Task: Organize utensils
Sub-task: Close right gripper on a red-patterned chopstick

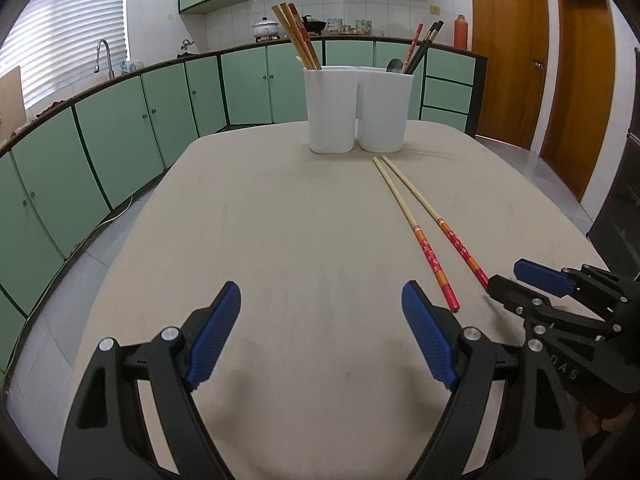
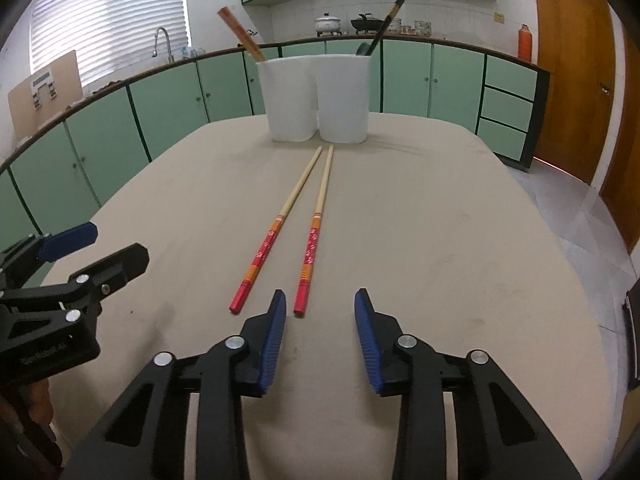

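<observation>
The right tongs (image 2: 320, 312) are hovering half-spread and empty, the near chopstick (image 2: 314, 236) lying just ahead of their left pad, its partner (image 2: 276, 232) just left. The left tongs (image 1: 322, 304) are gaping empty. Beyond, the white holder (image 2: 316, 96) is already carrying utensils; these two are waiting on the surface (image 2: 440, 240).

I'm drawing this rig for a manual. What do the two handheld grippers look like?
Both the left gripper and the right gripper have matte black linkage arms with silver round pivot pins and ribbed blue finger pads. Pale lettering marks each black body.
</observation>
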A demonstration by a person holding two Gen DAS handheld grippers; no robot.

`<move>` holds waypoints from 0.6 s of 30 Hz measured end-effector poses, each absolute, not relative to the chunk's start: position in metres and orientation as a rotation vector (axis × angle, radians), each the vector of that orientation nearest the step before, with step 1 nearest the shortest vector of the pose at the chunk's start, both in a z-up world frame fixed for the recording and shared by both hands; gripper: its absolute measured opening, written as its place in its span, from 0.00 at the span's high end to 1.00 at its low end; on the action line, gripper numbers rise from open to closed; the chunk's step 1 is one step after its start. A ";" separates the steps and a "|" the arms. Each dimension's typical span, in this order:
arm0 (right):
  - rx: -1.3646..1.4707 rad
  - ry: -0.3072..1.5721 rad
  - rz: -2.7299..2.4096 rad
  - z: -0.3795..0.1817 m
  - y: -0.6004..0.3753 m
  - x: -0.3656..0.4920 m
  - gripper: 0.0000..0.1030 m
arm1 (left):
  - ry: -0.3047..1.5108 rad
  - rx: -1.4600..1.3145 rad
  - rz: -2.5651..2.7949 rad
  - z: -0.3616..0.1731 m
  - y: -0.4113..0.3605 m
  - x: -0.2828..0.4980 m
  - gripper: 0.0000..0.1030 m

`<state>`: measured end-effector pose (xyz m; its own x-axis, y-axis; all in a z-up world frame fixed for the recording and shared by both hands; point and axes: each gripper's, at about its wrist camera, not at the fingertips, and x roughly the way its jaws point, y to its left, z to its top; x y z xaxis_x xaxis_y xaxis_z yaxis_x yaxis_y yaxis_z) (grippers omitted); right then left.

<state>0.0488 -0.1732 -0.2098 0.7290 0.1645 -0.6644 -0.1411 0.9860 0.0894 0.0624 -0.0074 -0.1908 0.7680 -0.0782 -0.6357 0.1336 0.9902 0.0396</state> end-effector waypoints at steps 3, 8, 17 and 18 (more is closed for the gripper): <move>0.025 0.746 0.174 -0.212 -0.169 0.051 0.73 | 0.686 0.082 -0.115 -0.191 -0.007 0.062 0.22; 0.000 0.751 0.167 -0.213 -0.165 0.055 0.77 | 0.693 0.074 -0.114 -0.193 -0.007 0.065 0.22; -0.046 0.752 0.172 -0.213 -0.155 0.058 0.93 | 0.699 0.070 -0.115 -0.195 -0.009 0.068 0.22; -0.050 0.750 0.173 -0.213 -0.155 0.058 0.93 | 0.699 0.070 -0.116 -0.195 -0.009 0.068 0.22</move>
<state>0.0577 -0.1547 -0.2134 0.7181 0.1381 -0.6821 -0.1739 0.9846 0.0163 0.0679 -0.0088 -0.1950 0.7597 -0.0830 -0.6450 0.1302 0.9912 0.0257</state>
